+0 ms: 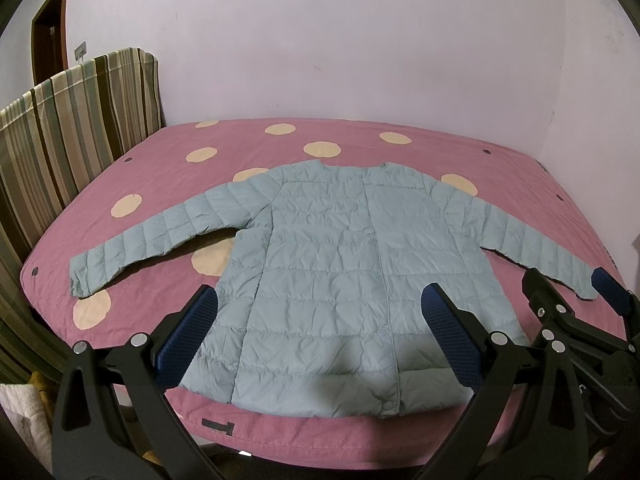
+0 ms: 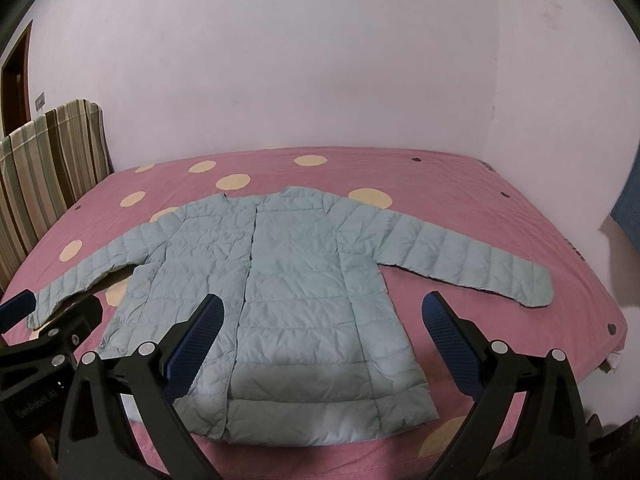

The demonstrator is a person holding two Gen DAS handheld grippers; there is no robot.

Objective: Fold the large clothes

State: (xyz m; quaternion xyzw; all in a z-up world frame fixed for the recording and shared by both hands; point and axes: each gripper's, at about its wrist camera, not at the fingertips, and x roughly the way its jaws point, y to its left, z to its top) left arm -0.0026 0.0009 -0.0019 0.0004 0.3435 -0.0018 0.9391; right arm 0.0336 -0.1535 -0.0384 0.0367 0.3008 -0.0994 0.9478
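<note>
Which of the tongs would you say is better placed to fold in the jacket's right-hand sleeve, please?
Right. The right tongs hang open above the jacket with that sleeve just off their right finger. The left tongs sit over the other half, farther away.

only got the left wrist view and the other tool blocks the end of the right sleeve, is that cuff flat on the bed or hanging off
Observer: The right sleeve cuff lies flat on the pink bed cover, short of the edge.
Operator: ok is the right tool open
Observer: Yes, the right tool is open, its fingers wide apart above the jacket, holding nothing.
Operator: whats by the hem corner on that side
Observer: A yellow dot printed on the cover, just right of the hem corner.
</note>
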